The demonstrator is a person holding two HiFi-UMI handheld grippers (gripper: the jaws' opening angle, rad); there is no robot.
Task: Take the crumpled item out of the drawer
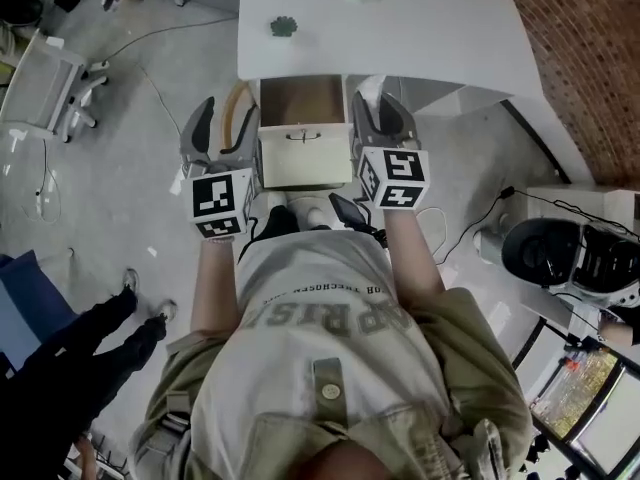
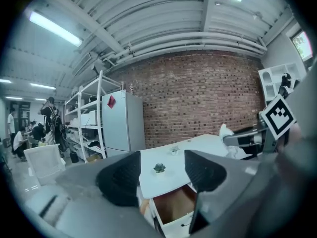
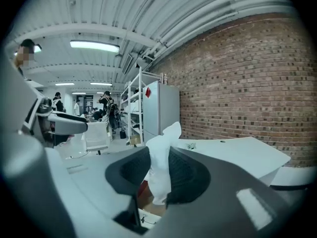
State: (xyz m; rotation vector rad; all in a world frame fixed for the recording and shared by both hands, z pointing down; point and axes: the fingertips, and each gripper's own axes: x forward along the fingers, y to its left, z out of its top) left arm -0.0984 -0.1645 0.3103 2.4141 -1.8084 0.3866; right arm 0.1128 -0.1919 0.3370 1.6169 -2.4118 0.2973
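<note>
A white table (image 1: 400, 28) is seen at 12 o'clock in the head view, and its drawer (image 1: 300, 163) is pulled open toward 6 o'clock, toward the person. The drawer's brown bottom is shown bare in that view, and nothing crumpled is seen lying in it.

The left gripper (image 1: 222, 138) is held at 9 o'clock of the drawer, just beside its side wall. In the left gripper view its jaws are stood wide apart, with nothing between them; only the table and the open drawer are seen beyond the gap.

The right gripper (image 1: 383, 118) is held at 3 o'clock of the drawer, near its back corner. In the right gripper view its jaws are closed on the crumpled item (image 3: 161, 170), a white wad of what looks like paper or tissue. The wad is pinched between the pads, and its upper end is left sticking out at 12 o'clock. The wad is also seen at 2 o'clock in the left gripper view, clear of the drawer.

Two small green plants (image 1: 284, 26) are left standing on the table, well apart from the grippers.

The main step is judged to be done, since the item is gripped and lifted out. What is left is judged to be setting it down somewhere, and perhaps shutting the drawer
</note>
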